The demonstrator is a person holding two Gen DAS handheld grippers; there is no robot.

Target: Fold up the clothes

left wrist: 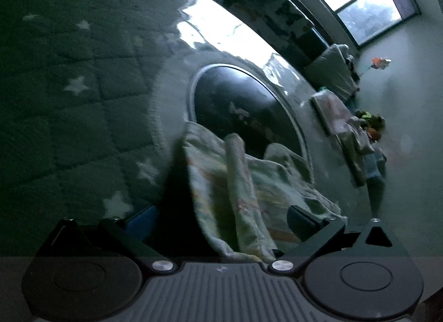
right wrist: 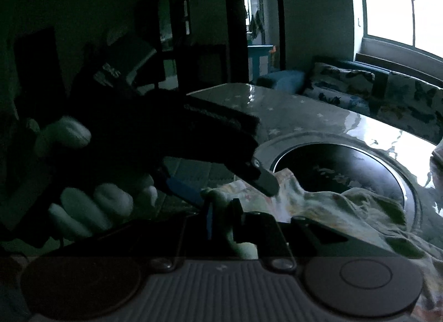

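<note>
Dim room, greenish cast — brightest light from a paned window (right wrist: 401, 4) on the far wall. Below it, a sofa (right wrist: 368, 92) with butterfly-print cushions (right wrist: 343, 84). Glossy table (right wrist: 304, 106) catching the window's glare, round dark inset (right wrist: 340, 172) in its top. Quilted rug with pale stars (left wrist: 69, 73) spread over the table's left part. Open doorway (right wrist: 260, 17) at the back — lit room beyond. Pale wall (left wrist: 409, 100) at right.
</note>
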